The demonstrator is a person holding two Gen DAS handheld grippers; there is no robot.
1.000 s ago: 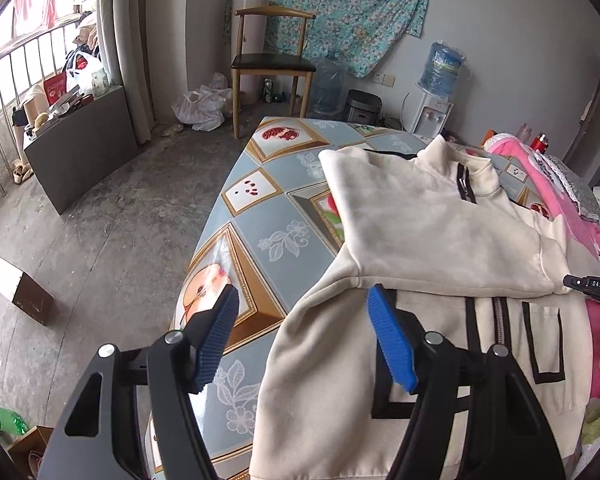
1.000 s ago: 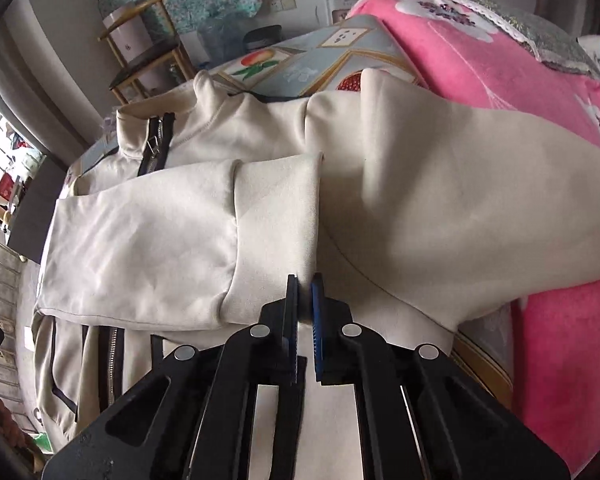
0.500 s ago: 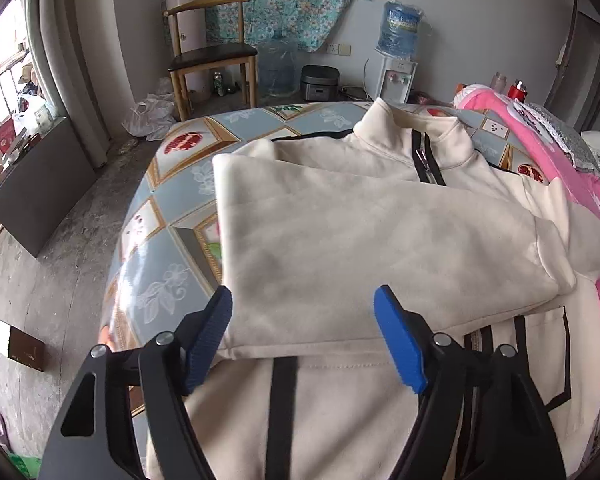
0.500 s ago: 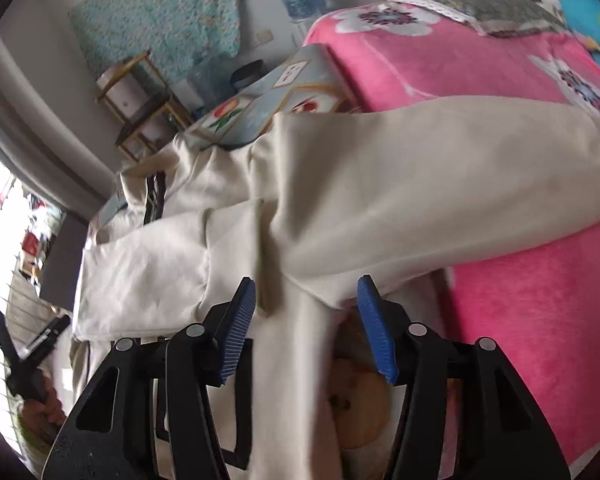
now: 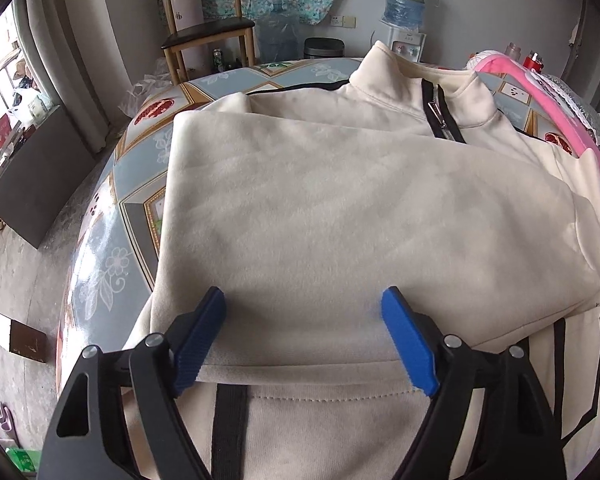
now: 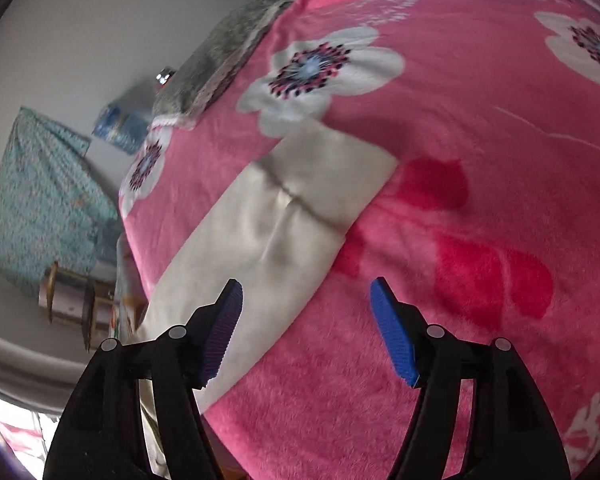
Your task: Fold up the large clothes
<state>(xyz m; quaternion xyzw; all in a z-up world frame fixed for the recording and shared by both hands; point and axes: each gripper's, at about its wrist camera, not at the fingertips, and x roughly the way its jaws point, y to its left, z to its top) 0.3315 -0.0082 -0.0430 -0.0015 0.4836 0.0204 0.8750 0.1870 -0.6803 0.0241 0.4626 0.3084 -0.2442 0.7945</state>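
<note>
One sleeve folded, one left; body fold still to do.
Cream jacket (image 5: pixel 340 208) lies on my table (image 5: pixel 112 240), sleeve (image 6: pixel 284 216) trailing onto the pink blanket (image 6: pixel 480 200); left gripper (image 5: pixel 303 336) and right gripper (image 6: pixel 306 328) are both opening, pinching nothing.

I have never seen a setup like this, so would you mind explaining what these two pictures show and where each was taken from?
No robot here: a person holds a two-finger gripper in each hand, each with a wide-angle camera looking along its blue-padded fingers.

The left wrist view looks down on a cream zip-up jacket spread over a patterned table, one sleeve folded across its chest. The left gripper is just above that sleeve, jaws opening, gripping nothing.

The right wrist view looks at a pink flowered blanket, where the jacket's other sleeve lies stretched out. The right gripper is over it, jaws opening, nothing between them.

Behind are a wooden chair and a water dispenser.
</note>
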